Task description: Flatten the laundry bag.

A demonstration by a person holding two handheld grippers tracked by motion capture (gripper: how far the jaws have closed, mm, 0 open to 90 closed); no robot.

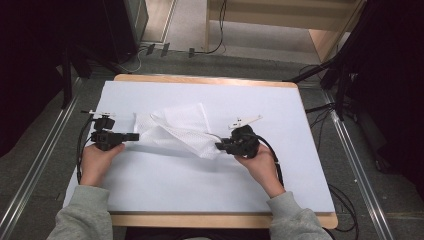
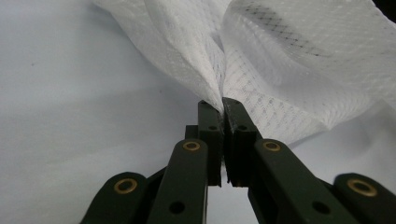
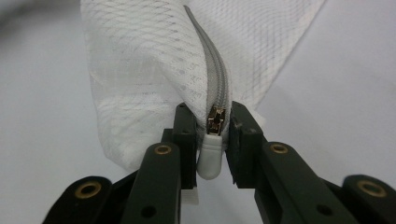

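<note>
Left claw [image 2: 223, 105] clamped tight on a bunched fold of the white mesh bag [image 2: 299, 70], jaws pressed together with the netting pinched at their tips. Right claw [image 3: 212, 123] closed around the zipper slider [image 3: 215, 120] and its grey pull tab [image 3: 208, 158], jaws standing on either side of the tab; whether the pads truly squeeze it is hard to tell, though the grip looks made. Grey zipper [image 3: 215, 70] running up and away from the slider, closed along the whole stretch in sight. From above: left claw [image 1: 131, 136] at the bag's left end, right claw [image 1: 220, 146] at its right end, mesh bag [image 1: 175, 129] draped between them, partly lifted off the desk [image 1: 165, 185]. Judged progress: early. Bag secured at both ends and slider reached; pulling the slider along the zipper to open the bag apparently remains.
</note>
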